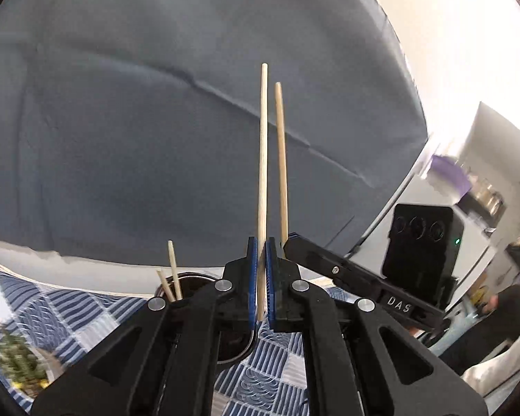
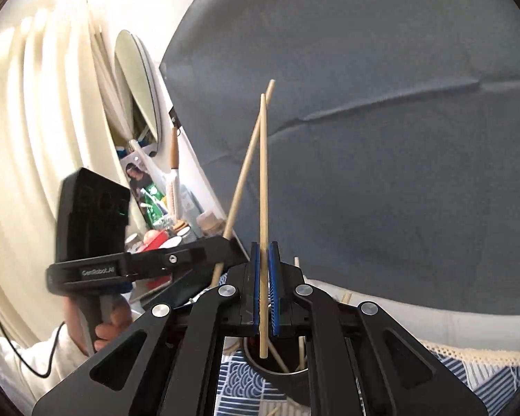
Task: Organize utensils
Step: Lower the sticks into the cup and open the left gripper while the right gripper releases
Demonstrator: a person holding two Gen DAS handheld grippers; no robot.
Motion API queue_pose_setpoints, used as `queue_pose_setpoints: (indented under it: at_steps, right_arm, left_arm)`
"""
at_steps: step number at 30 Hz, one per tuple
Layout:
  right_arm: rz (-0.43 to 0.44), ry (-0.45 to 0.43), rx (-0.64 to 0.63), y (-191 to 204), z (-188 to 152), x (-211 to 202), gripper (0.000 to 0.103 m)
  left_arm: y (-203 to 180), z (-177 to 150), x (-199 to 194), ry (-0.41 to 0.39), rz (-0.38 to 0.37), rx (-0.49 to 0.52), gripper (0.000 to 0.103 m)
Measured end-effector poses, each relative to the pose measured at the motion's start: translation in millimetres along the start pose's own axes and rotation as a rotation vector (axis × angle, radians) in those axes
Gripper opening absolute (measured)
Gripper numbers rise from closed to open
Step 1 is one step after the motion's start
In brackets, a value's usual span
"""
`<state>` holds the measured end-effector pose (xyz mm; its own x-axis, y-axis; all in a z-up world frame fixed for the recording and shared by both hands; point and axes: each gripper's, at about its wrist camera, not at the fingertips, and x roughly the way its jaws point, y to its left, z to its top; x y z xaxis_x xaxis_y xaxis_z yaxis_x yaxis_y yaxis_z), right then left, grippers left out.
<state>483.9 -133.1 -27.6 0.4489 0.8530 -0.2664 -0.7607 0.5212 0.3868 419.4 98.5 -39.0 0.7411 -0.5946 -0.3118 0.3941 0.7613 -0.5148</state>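
My left gripper (image 1: 261,242) is shut on a wooden chopstick (image 1: 262,159) that stands upright between its blue pads. My right gripper (image 2: 264,248) is shut on another wooden chopstick (image 2: 263,187), also upright, with its lower end over the dark round utensil holder (image 2: 280,374). The right gripper (image 1: 294,239) shows in the left wrist view with its chopstick (image 1: 281,159) beside mine. The left gripper (image 2: 232,242) shows in the right wrist view with its slanted chopstick (image 2: 246,163). The holder (image 1: 190,280) has chopsticks (image 1: 172,270) in it.
A blue and white patterned cloth (image 1: 69,312) covers the table. A grey sheet (image 1: 156,121) hangs behind. A small plant (image 1: 14,360) sits at the left. A cluttered shelf with a mirror (image 2: 138,86) is at the left of the right wrist view. A person (image 1: 502,312) sits at the far right.
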Motion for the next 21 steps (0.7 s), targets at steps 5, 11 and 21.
queue_pose_setpoints:
  at_steps: [5, 11, 21]
  right_arm:
    - [0.015, 0.009, 0.012, -16, -9, 7, 0.005]
    - [0.007, 0.041, 0.021, -25, -20, 23, 0.005]
    - [-0.025, 0.097, 0.008, -28, -35, 36, 0.005]
  left_arm:
    - [14, -15, 15, 0.017, 0.007, 0.029, 0.005]
    - [11, -30, 19, -0.015, 0.020, 0.083, 0.005]
    - [15, -57, 38, 0.072, 0.122, 0.156, 0.005]
